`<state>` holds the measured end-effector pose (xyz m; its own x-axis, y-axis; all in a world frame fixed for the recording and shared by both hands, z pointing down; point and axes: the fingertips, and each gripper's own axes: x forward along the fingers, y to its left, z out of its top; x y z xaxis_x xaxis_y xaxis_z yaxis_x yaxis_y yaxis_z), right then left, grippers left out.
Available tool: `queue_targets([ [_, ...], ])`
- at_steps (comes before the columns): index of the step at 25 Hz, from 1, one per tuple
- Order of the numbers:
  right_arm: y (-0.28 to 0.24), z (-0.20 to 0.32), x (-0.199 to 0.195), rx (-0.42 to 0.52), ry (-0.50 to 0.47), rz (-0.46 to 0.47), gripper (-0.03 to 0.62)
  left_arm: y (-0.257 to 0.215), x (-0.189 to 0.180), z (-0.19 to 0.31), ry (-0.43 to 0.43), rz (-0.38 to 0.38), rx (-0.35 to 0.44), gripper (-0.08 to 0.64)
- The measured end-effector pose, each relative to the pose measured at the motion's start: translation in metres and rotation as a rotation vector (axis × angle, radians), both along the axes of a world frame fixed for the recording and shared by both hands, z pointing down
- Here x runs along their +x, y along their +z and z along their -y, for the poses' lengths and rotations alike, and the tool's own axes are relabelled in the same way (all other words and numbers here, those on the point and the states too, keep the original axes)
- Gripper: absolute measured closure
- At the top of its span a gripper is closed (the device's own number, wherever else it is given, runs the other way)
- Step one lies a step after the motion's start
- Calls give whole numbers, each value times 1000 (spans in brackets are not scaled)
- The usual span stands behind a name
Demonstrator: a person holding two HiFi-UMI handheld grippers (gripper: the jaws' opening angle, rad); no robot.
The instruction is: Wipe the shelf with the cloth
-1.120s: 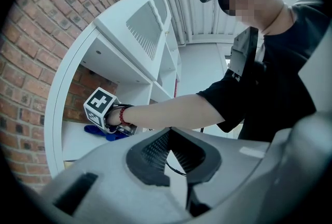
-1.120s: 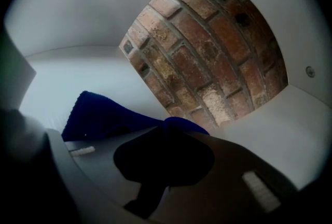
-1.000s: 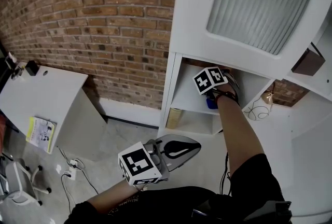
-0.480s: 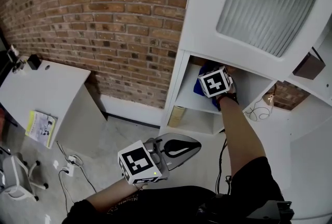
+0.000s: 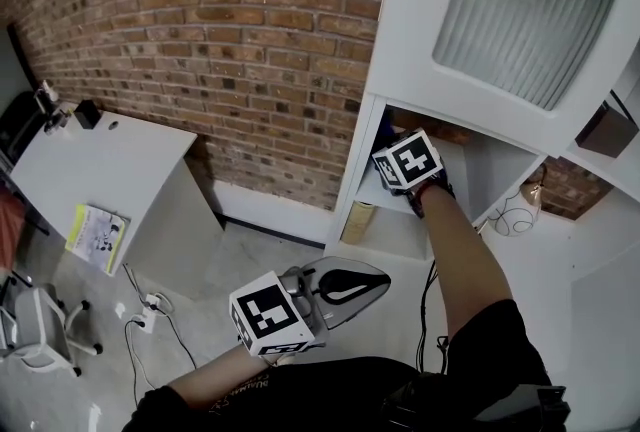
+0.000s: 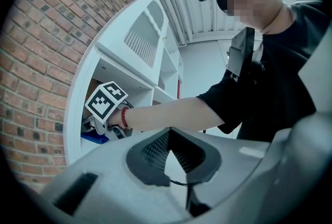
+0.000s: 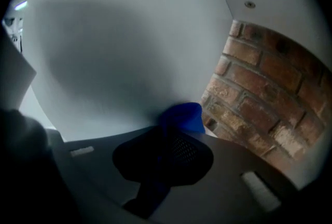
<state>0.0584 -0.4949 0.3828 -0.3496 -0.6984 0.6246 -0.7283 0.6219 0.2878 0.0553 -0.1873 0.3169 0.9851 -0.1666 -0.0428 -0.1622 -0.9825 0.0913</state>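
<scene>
My right gripper [image 5: 405, 165] reaches into the upper open compartment of the white shelf unit [image 5: 352, 165], close to its left wall. In the right gripper view it [image 7: 176, 137] is shut on the blue cloth [image 7: 182, 116], which is pressed against a white panel [image 7: 104, 62] beside the brick back. The left gripper view shows that cloth [image 6: 96, 138] under the marker cube. My left gripper [image 5: 365, 282] hangs low in front of my body, away from the shelf. Its jaws [image 6: 174, 148] are shut with nothing between them.
A brick wall [image 5: 220, 40] runs behind. A white desk [image 5: 100, 170] with a booklet [image 5: 97, 237] stands at the left, with a chair [image 5: 40, 340] and floor cables [image 5: 150, 305] below. A ribbed glass door [image 5: 520, 0] hangs open above the compartment. A yellowish roll [image 5: 358, 220] sits lower down.
My right gripper has slid the cloth leftward through the compartment, from its middle to its left wall. The left gripper has stayed where it was.
</scene>
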Motion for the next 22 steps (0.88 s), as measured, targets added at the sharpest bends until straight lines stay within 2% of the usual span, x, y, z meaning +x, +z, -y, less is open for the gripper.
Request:
queue_targets([
  [12, 7, 0, 23, -48, 187, 105, 551, -8, 4, -13, -6, 27, 35, 560],
  [22, 8, 2, 70, -25, 329, 109, 552, -11, 10, -16, 10, 40, 37, 560],
])
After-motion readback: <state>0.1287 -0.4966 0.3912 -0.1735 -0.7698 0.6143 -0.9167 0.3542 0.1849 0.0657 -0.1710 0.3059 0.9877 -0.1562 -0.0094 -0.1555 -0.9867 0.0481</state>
